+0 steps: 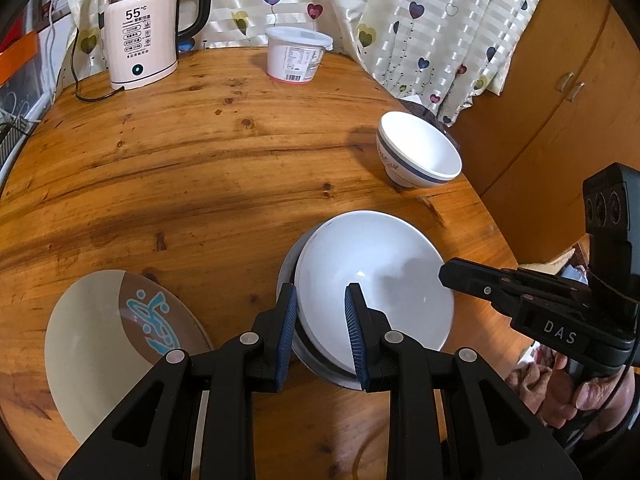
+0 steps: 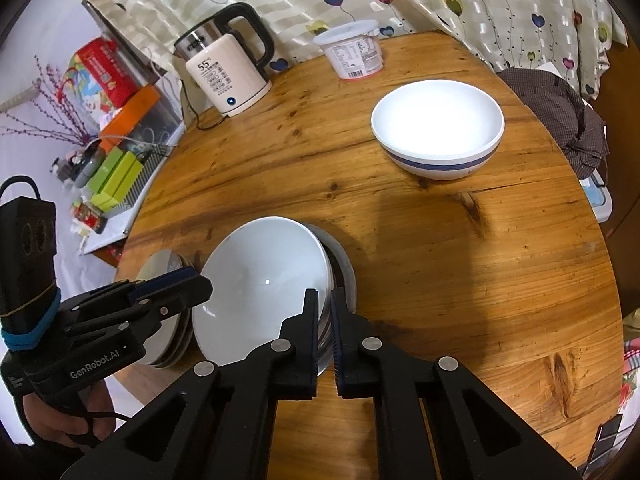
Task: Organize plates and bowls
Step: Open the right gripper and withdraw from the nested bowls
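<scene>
White bowl point(image 1: 376, 280) sits low and centre-right in the left wrist view, nested on a grey-rimmed dish point(image 1: 332, 372) on the round wooden table point(image 1: 200, 168). The left gripper point(image 1: 322, 332) straddles the bowl's near-left rim, fingers apart, one outside and one inside. In the right wrist view the right gripper point(image 2: 329, 340) is closed on the right-hand rims of this stack point(image 2: 260, 280), its fingers nearly together. A blue-banded bowl point(image 2: 438, 128) stands well apart toward the upper right. A patterned plate point(image 1: 120, 344) lies at lower left. A kettle point(image 1: 144, 32) and a white tub point(image 1: 296, 54) stand along the top, before a heart-print curtain point(image 1: 400, 20).
</scene>
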### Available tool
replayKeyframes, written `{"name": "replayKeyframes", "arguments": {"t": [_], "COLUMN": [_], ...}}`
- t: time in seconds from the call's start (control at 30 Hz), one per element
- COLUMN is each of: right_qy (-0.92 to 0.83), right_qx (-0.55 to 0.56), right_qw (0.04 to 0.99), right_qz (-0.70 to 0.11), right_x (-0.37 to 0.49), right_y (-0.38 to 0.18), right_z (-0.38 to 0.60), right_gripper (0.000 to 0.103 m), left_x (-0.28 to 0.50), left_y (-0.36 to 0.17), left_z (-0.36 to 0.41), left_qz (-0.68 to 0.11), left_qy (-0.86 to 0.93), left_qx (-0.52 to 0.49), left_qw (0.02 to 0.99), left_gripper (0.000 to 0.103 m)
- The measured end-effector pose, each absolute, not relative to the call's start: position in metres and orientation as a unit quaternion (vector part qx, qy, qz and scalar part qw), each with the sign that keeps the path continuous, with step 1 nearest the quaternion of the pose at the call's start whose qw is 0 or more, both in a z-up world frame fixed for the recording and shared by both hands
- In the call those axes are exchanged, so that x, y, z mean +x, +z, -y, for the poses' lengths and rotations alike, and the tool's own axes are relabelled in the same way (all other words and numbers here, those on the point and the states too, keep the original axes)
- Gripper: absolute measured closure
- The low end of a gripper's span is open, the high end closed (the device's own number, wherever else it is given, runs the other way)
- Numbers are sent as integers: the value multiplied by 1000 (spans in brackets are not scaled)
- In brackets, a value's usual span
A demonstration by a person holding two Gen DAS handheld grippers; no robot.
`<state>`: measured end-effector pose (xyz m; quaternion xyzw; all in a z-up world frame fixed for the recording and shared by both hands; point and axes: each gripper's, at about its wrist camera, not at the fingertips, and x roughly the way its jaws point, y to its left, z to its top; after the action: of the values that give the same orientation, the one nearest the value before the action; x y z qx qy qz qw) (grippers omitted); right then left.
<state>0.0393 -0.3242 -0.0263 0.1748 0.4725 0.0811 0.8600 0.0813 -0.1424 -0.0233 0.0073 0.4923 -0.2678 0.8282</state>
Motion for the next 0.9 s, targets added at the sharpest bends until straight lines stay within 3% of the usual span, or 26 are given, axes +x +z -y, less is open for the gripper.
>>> {"name": "replayKeyframes", "arguments": {"t": [0.43,0.9], "right_qy": [75,82], "right_qx": [176,170], "right_qw": [871,887], "right_qz": [-452,-421], "right_x": [35,33], "right_y": [-13,4], "right_z": [330,338], "right_gripper": [95,70], "left_x": [81,82], "left_y": [-14,12], "left_z": [139,159], "left_qz": [-478,-444], "left_qy": [-263,-276], "left_qx": [14,45], "left_qw": [838,851], "left_gripper": [77,77]}}
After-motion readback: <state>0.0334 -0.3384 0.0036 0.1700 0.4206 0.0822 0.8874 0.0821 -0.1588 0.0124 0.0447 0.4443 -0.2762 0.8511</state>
